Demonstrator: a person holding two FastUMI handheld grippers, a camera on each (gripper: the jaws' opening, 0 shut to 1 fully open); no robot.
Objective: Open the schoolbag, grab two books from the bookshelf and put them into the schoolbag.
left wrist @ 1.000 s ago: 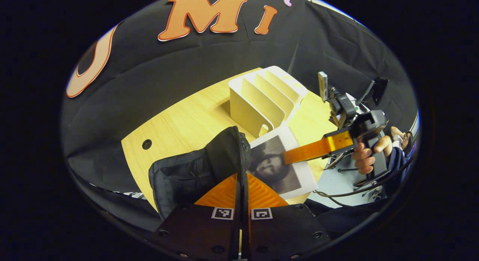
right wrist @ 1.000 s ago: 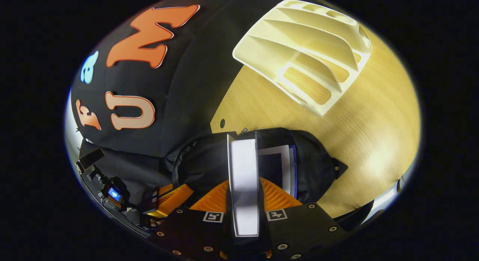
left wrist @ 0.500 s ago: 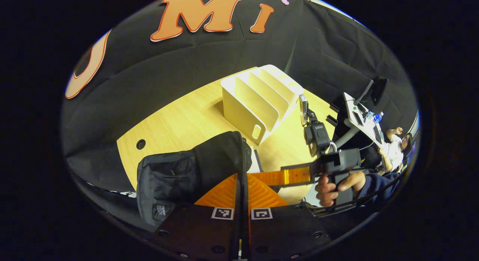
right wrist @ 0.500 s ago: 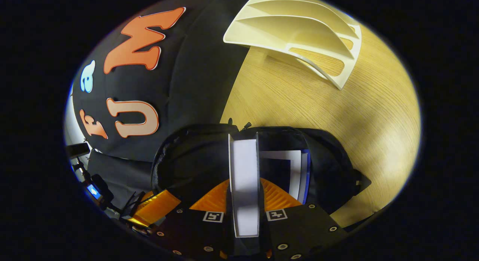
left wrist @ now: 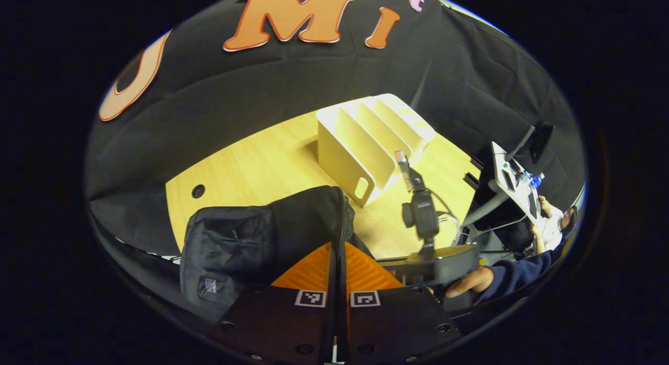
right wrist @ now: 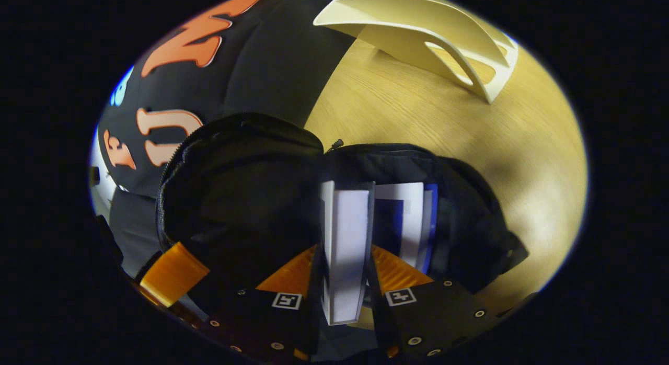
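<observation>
A pale wooden table [left wrist: 251, 166] stands against the booth's black cloth wall, and on it a cream bookshelf [left wrist: 366, 143] with slanted dividers stands upright behind a black schoolbag [left wrist: 251, 244]. In the left gripper view, the left gripper [left wrist: 338, 258] has its 2 fingers drawn together on the raised edge of the schoolbag's opening, beside the zipper, holding the flap up. To its right in that view, the right gripper [left wrist: 436, 265] sits low beside the bag with a hand [left wrist: 468, 282] in a dark sleeve on its handle. In the right gripper view, the right gripper [right wrist: 342, 260] is clamped on a white-edged book [right wrist: 346, 250], which stands upright between its fingers and reaches into the schoolbag's open mouth [right wrist: 366, 161]. A 2nd book [right wrist: 410, 224], white with a blue edge, already stands inside the bag just to the right of the held one. The bookshelf [right wrist: 434, 35] lies beyond the bag, well apart from it, its slots bare of books.
</observation>
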